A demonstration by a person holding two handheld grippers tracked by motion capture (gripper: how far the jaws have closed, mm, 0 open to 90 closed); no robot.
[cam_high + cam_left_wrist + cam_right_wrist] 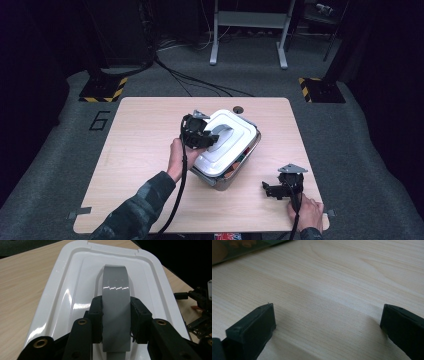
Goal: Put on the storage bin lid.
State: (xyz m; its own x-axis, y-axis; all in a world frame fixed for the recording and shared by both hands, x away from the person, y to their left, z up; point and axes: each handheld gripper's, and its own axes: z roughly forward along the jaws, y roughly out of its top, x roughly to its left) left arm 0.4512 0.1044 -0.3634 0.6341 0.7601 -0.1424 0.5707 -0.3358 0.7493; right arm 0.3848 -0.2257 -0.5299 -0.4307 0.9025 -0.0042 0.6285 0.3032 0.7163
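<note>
My left tongs (116,322) clamp the grey handle (116,300) of the white lid (224,142) on the storage box (235,172) near the surface's middle. My right tongs (274,190) rest wide near the right front corner. If I lift crookedly, the box may tip over.

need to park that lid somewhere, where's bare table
Bare wood lies left of the box, out to the table's left edge, and along the far edge. Crowded: the near right corner, where the right claw rests open beside the box.
</note>
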